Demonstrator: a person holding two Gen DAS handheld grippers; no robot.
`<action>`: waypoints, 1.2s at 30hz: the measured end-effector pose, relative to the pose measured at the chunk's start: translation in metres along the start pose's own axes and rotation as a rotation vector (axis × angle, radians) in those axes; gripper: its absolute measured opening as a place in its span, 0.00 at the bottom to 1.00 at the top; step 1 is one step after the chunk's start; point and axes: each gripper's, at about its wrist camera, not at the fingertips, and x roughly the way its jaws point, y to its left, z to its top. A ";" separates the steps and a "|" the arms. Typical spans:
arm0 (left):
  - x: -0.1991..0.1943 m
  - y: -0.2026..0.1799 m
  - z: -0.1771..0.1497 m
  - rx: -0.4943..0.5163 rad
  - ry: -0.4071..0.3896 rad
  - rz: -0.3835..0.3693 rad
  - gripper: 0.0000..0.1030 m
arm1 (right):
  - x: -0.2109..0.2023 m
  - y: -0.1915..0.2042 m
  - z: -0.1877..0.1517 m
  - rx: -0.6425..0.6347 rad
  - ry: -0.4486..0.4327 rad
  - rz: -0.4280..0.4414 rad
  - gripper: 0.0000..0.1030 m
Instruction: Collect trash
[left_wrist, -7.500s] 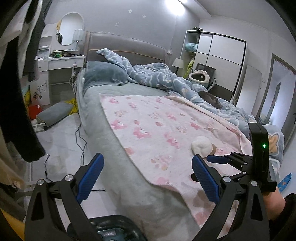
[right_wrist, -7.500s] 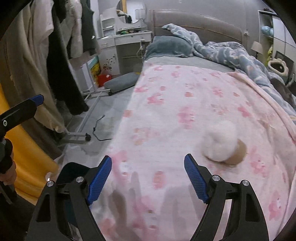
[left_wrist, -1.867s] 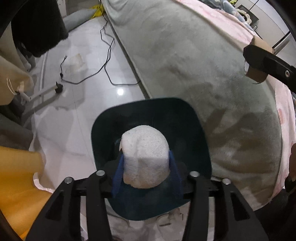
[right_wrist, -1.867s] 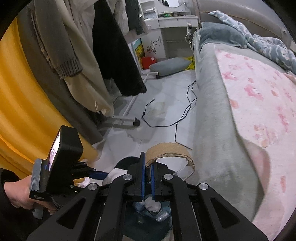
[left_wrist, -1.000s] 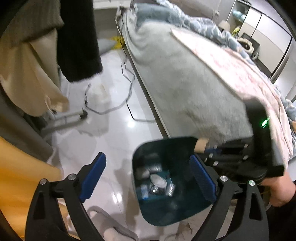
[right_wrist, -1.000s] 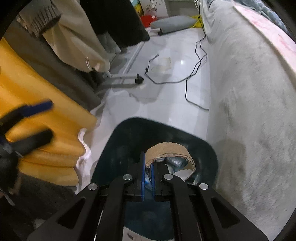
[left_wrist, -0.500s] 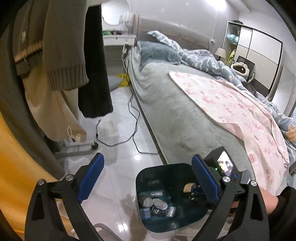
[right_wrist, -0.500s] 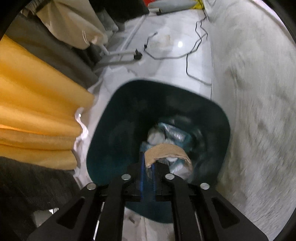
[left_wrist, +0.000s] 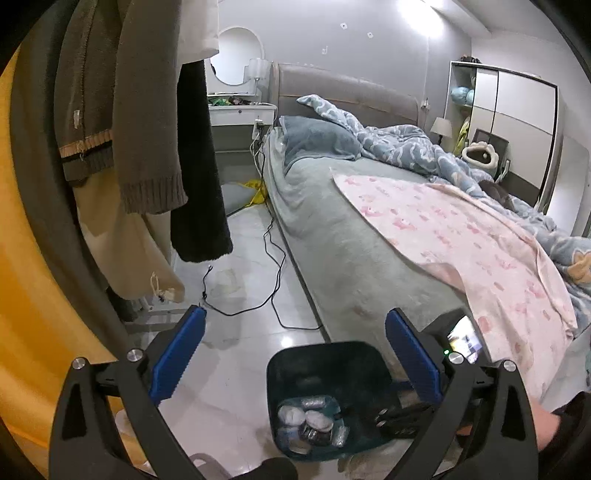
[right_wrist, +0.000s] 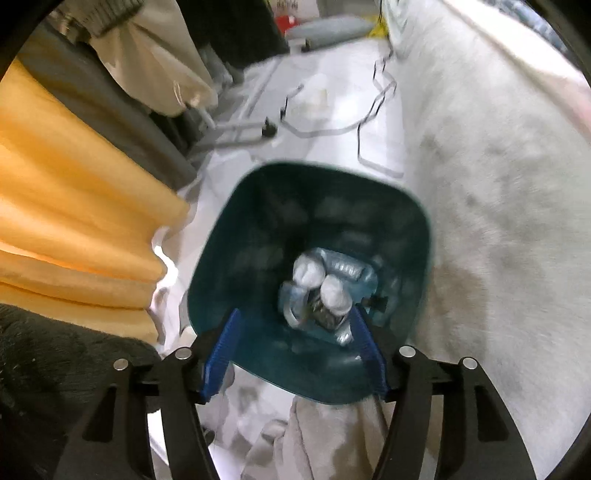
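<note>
A dark teal trash bin (left_wrist: 295, 369) stands on the white floor beside the bed; it also shows in the right wrist view (right_wrist: 258, 206). White tissue wads (right_wrist: 314, 271), crumpled plastic and a dark roll lie at its bottom (left_wrist: 306, 424). My left gripper (left_wrist: 295, 362) is open and empty, raised above the floor and facing the bed. My right gripper (right_wrist: 295, 354) is open and empty, directly above the bin's near rim; its body shows in the left wrist view (left_wrist: 410, 417) over the bin's right side.
A grey bed (left_wrist: 351, 240) with a pink blanket (left_wrist: 461, 240) lies right of the bin. Hanging clothes (left_wrist: 140, 129) and a yellow curtain (right_wrist: 66, 184) stand on the left. A black cable (left_wrist: 273, 280) trails on the floor. Cloth (right_wrist: 325, 443) lies by the bin.
My right gripper has opened and the cardboard roll it held has dropped into the bin. My left gripper has risen and tilted up toward the bed.
</note>
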 end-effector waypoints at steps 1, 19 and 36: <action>-0.002 -0.001 -0.002 -0.004 0.001 -0.001 0.97 | -0.013 0.002 -0.002 -0.004 -0.044 -0.015 0.69; -0.055 -0.038 -0.022 -0.037 -0.075 -0.017 0.97 | -0.207 -0.007 -0.075 0.005 -0.544 -0.229 0.95; -0.071 -0.054 -0.045 0.027 -0.038 0.034 0.97 | -0.306 -0.055 -0.183 0.072 -0.706 -0.319 0.97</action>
